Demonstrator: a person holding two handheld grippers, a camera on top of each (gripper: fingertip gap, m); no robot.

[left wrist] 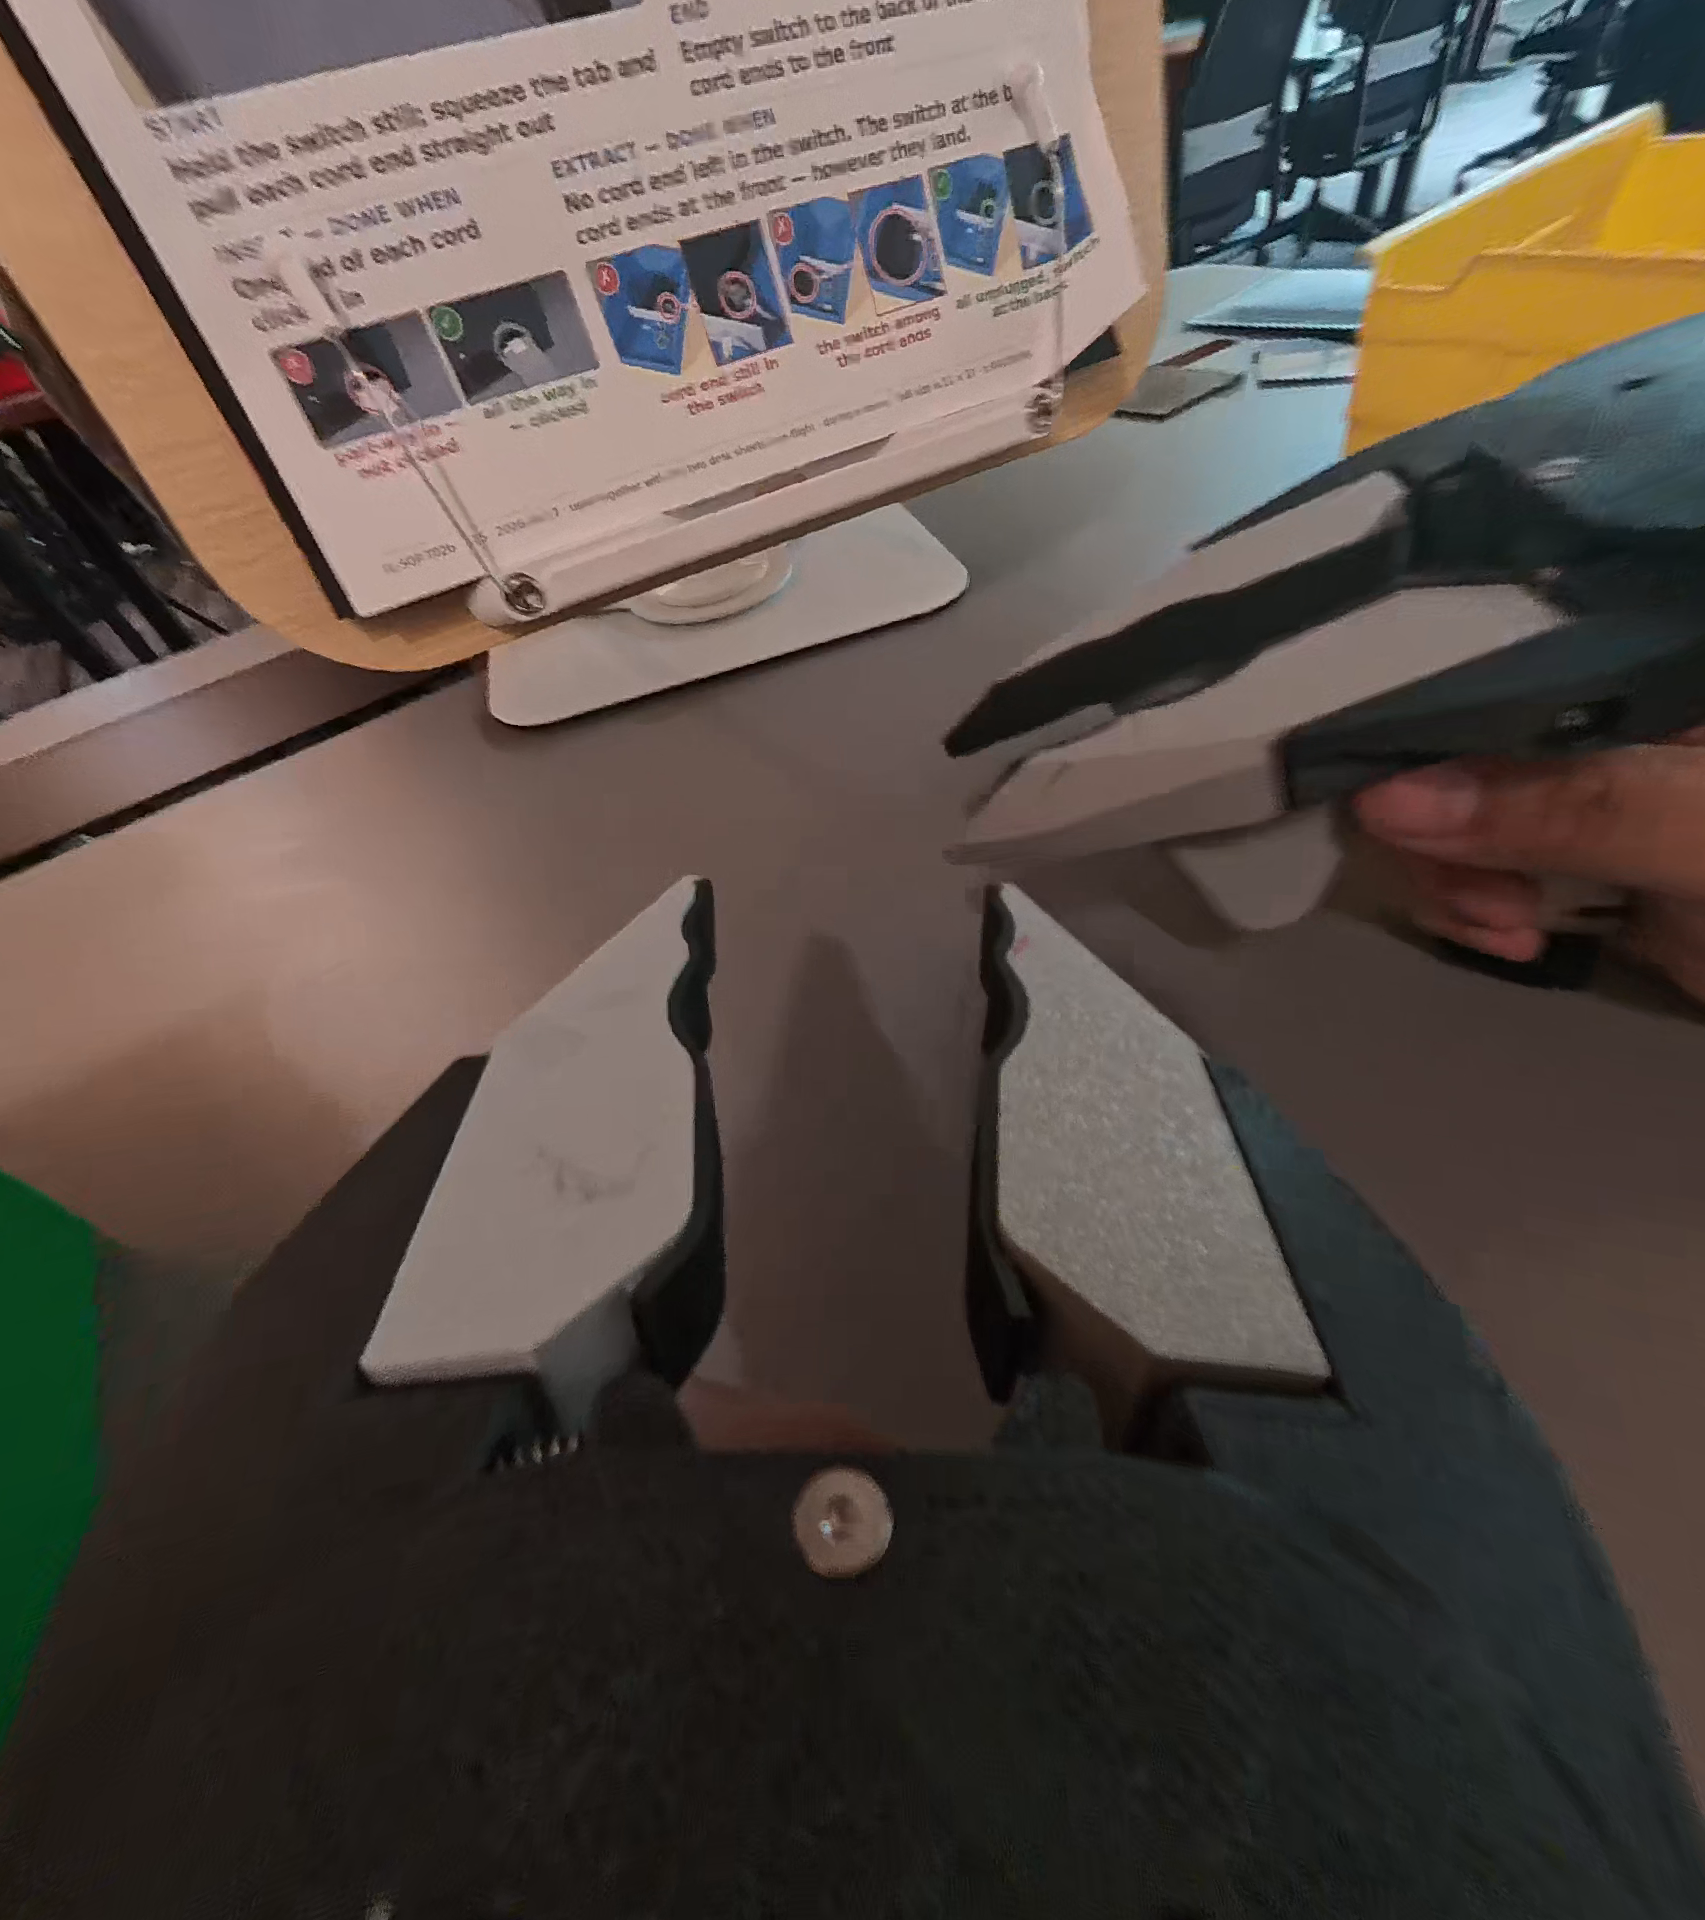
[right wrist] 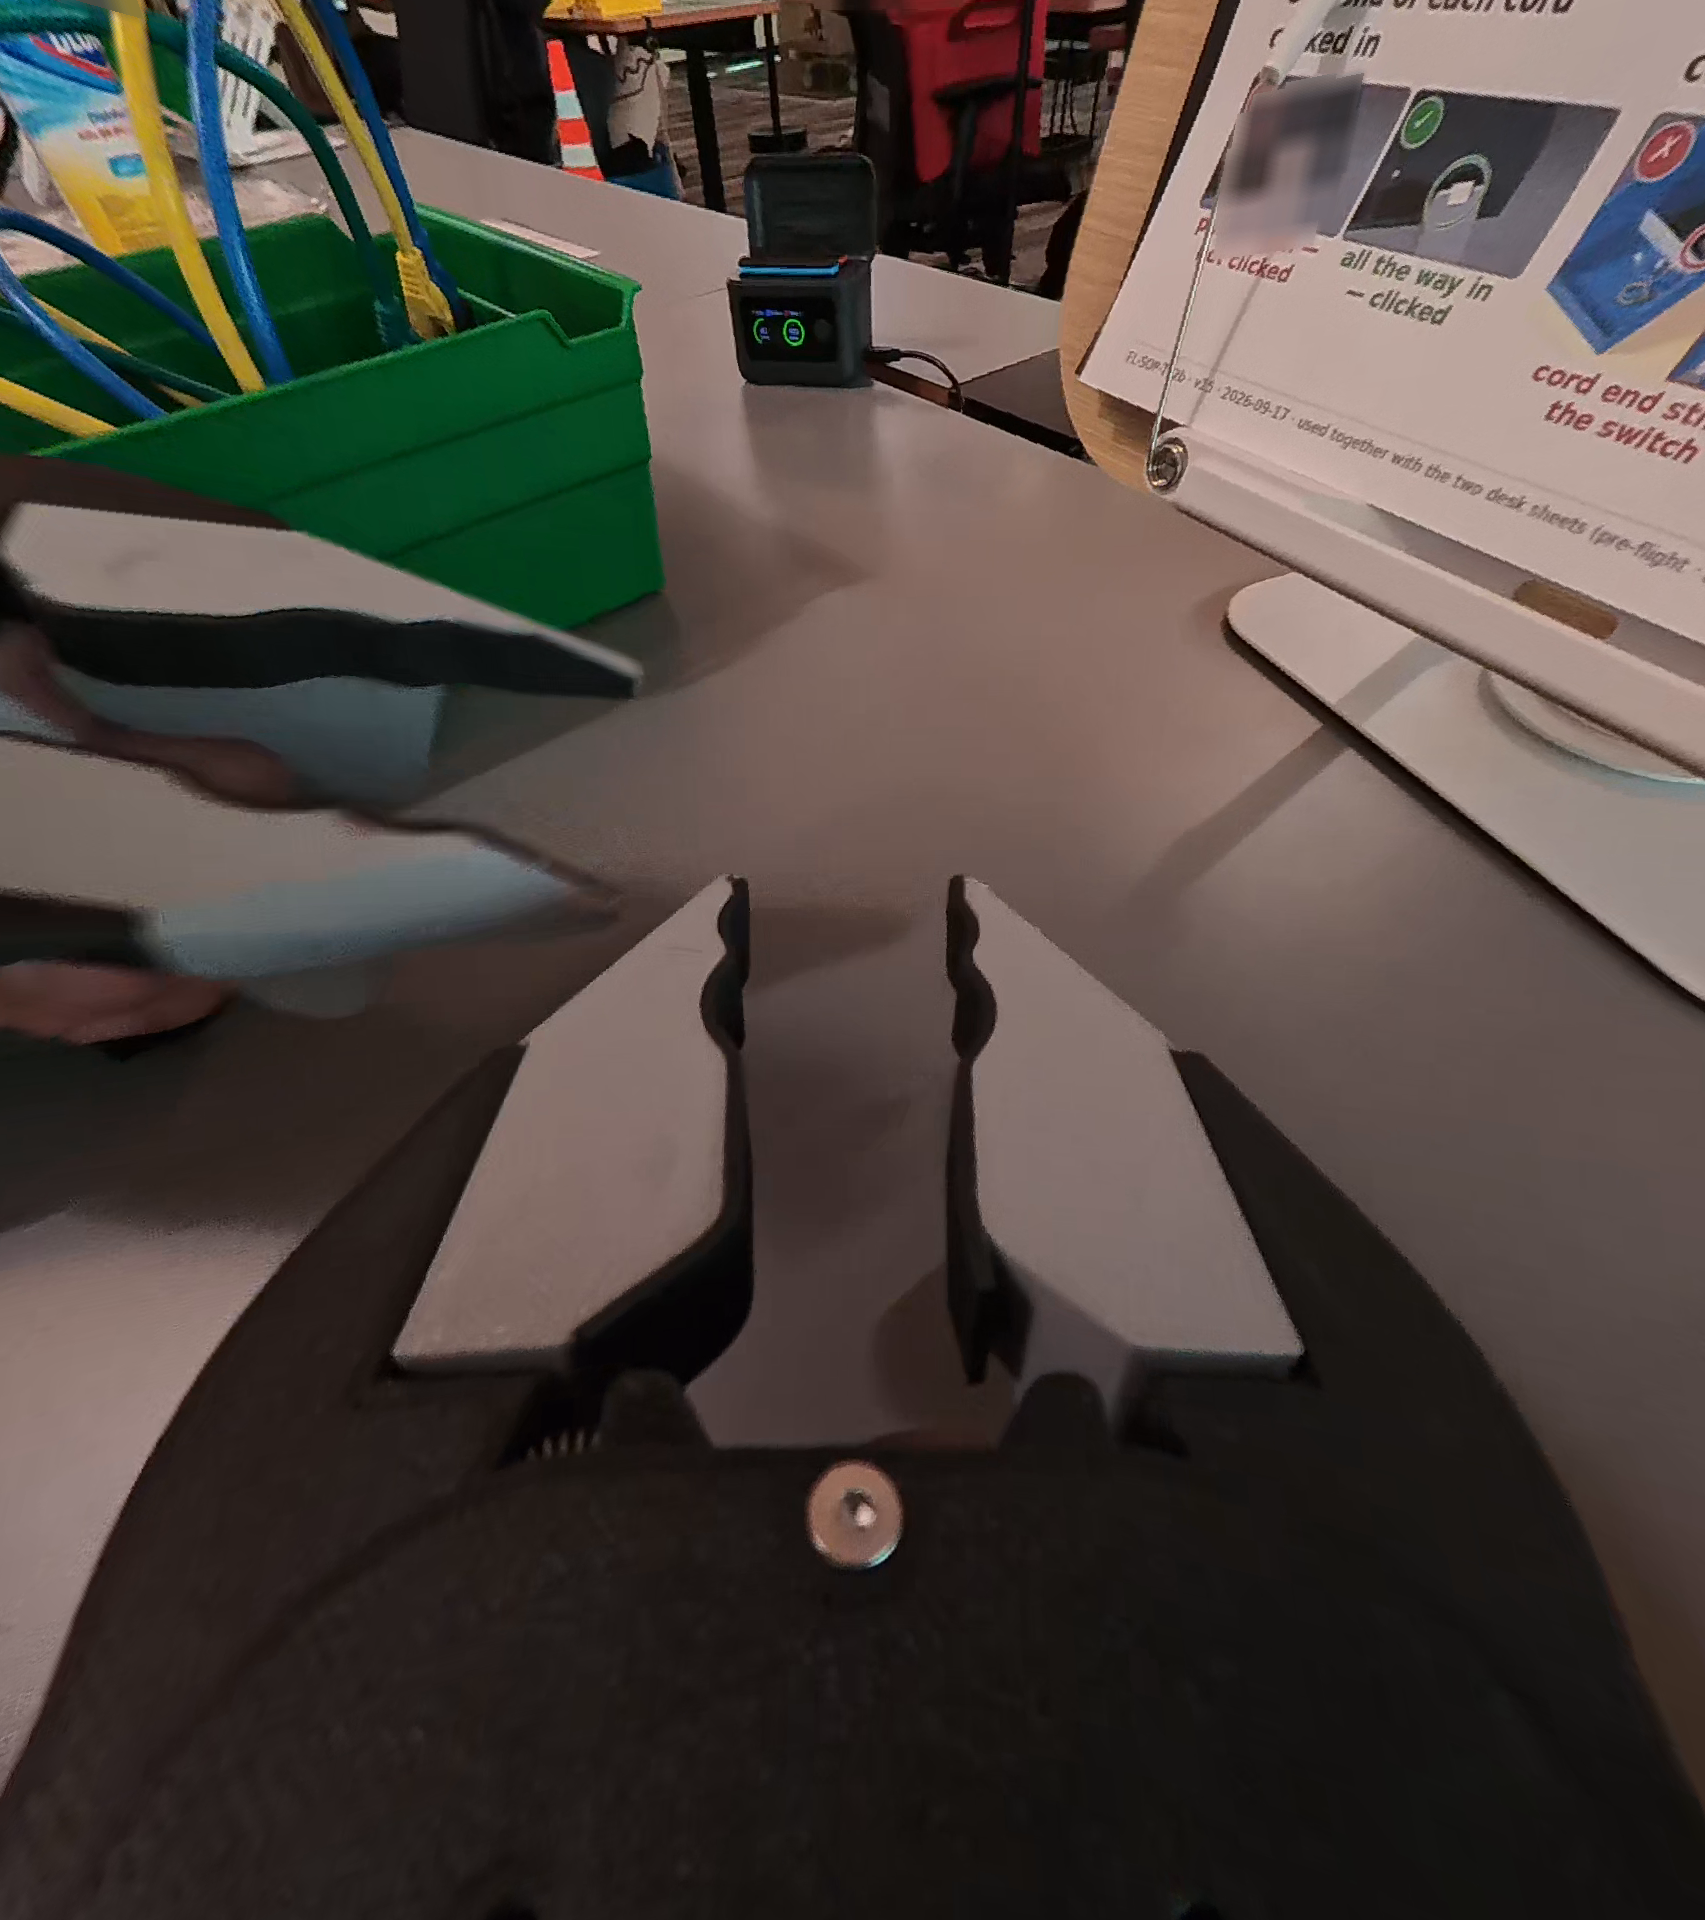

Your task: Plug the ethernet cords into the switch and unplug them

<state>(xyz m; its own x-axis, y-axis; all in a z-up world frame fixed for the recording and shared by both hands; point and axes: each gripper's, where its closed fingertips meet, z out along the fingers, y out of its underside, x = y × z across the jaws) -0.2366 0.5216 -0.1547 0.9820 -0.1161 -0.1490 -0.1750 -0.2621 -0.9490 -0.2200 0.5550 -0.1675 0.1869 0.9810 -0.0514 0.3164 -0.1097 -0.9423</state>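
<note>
My left gripper (left wrist: 846, 896) is open and empty over the bare grey table (left wrist: 412, 883). My right gripper (right wrist: 846, 891) is open and empty too, over the same table (right wrist: 983, 727). Each shows in the other's view: the right one (left wrist: 962, 795) comes in from the right, held by a hand, and the left one (right wrist: 619, 779) comes in from the left. Their tips are close together. Blue, yellow and green ethernet cords (right wrist: 204, 208) stand bundled in a green bin (right wrist: 474, 436) at the far left of the right wrist view. No switch is in view.
An instruction sheet on a wooden board with a white stand (left wrist: 723, 613) is right ahead; it also shows in the right wrist view (right wrist: 1554, 727). A small black device with a lit screen (right wrist: 798, 312) sits behind. A yellow bin (left wrist: 1554, 270) is at the far right.
</note>
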